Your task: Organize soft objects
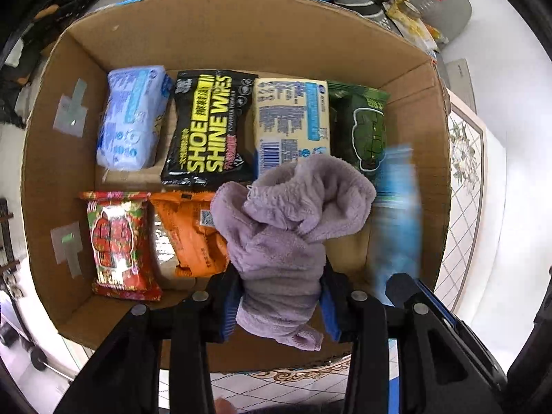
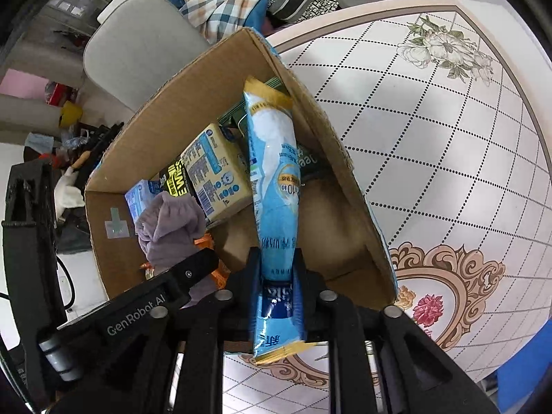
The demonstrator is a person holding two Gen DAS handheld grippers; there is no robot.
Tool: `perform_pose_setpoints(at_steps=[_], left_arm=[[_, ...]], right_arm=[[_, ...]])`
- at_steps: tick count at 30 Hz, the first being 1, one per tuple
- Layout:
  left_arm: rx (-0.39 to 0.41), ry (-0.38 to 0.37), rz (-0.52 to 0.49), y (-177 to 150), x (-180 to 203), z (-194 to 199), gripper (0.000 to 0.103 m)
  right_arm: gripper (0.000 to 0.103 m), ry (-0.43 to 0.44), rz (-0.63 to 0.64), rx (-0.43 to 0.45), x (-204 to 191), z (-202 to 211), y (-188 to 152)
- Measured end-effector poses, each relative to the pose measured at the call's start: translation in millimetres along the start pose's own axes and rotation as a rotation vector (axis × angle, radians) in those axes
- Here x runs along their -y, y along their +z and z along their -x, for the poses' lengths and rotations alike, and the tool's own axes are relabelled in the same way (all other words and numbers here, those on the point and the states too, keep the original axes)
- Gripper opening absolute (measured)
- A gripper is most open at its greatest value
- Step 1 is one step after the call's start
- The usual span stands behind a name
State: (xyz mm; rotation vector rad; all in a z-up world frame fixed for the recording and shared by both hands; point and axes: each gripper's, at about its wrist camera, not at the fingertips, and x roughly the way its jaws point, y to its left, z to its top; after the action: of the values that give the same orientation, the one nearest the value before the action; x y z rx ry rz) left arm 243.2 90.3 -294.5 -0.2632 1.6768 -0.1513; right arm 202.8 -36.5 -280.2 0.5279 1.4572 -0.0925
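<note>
- Now, on the left side of the cardboard box (image 1: 241, 34), packets already lie in two rows: a pale blue pack (image 1: 132, 117), the shoe shine wipes (image 1: 207, 127), a red packet (image 1: 119, 245).
- Over the middle, the left gripper (image 1: 281, 305) is clamped on a lilac fleece cloth (image 1: 289, 220), which bunches forward from the jaws above the orange packet (image 1: 193, 234).
- At the right wall, the right gripper (image 2: 277, 277) pinches a blue wipes pouch (image 2: 276, 179); its long axis runs straight ahead, over the bare floor of the box, so I judge this hand is nearer to a free place.

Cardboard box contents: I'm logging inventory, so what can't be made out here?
- Blue packet: motion-blurred in left wrist view.
- Orange pack: partly hidden behind purple cloth.
- Green pack: mostly hidden behind the blue packet in right wrist view.
</note>
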Motion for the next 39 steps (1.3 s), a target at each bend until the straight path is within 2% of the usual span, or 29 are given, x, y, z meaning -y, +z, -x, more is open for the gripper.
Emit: perform_pose_setpoints(at_steps=[1, 3, 4, 7, 9, 15, 19, 24, 26, 27, 29, 31, 33, 34, 35, 39], left_arm=[[0.000, -0.007, 0.006, -0.7, -2.5, 1.5, 0.041], [0.015, -0.010, 0.008, -1.8, -5.4, 7.0, 0.056], [0.022, -0.007, 0.007, -2.9, -6.5, 10.2, 0.060], [0.045, -0.013, 0.005, -9.3, -9.4, 21.4, 0.066], [0.062, -0.005, 0.003, -13.7, -10.7, 28.8, 0.075], [0.122, 0.012, -0.010, -27.3, -15.3, 51.0, 0.078], [0.200, 0.078, -0.032, -41.9, -19.1, 72.2, 0.079], [0.275, 0.143, -0.048, -57.1, -24.8, 86.7, 0.085], [0.305, 0.166, -0.049, -64.1, -28.6, 92.2, 0.085], [0.317, 0.174, -0.048, -67.0, -30.2, 94.6, 0.090], [0.338, 0.181, -0.043, -72.7, -31.9, 99.9, 0.098], [0.356, 0.190, -0.036, -77.9, -32.6, 104.5, 0.099], [0.373, 0.193, -0.029, -81.6, -31.7, 108.1, 0.101], [0.386, 0.193, -0.029, -83.5, -30.9, 110.9, 0.101], [0.394, 0.198, -0.030, -85.2, -29.8, 112.4, 0.102], [0.436, 0.220, -0.032, -90.6, -24.4, 121.4, 0.102]], right_arm=[[0.034, -0.011, 0.007, 0.006, -0.6, 1.7, -0.6], [0.044, -0.006, 0.007, 0.013, 1.1, 4.7, 0.1], [0.048, -0.008, 0.011, 0.013, 1.2, 6.6, 0.3], [0.052, -0.008, 0.026, 0.018, 1.4, 12.7, -0.1], [0.056, -0.005, 0.037, 0.024, 2.3, 18.9, -2.7], [0.057, -0.009, 0.072, 0.023, 4.0, 30.7, -8.4], [0.057, -0.026, 0.115, 0.020, 2.0, 38.8, -17.4], [0.059, -0.086, 0.227, 0.036, -4.3, 49.8, -30.1], [0.072, -0.104, 0.275, 0.053, -8.0, 56.3, -35.6], [0.074, -0.114, 0.296, 0.062, -10.4, 59.1, -37.1], [0.075, -0.142, 0.342, 0.091, -15.4, 66.3, -42.6], [0.076, -0.162, 0.383, 0.109, -20.1, 71.8, -46.2], [0.088, -0.169, 0.409, 0.118, -23.8, 75.4, -47.2], [0.097, -0.170, 0.419, 0.126, -25.4, 78.5, -48.1], [0.100, -0.173, 0.431, 0.136, -26.6, 81.6, -48.6], [0.103, -0.191, 0.450, 0.163, -29.8, 89.7, -48.0]])
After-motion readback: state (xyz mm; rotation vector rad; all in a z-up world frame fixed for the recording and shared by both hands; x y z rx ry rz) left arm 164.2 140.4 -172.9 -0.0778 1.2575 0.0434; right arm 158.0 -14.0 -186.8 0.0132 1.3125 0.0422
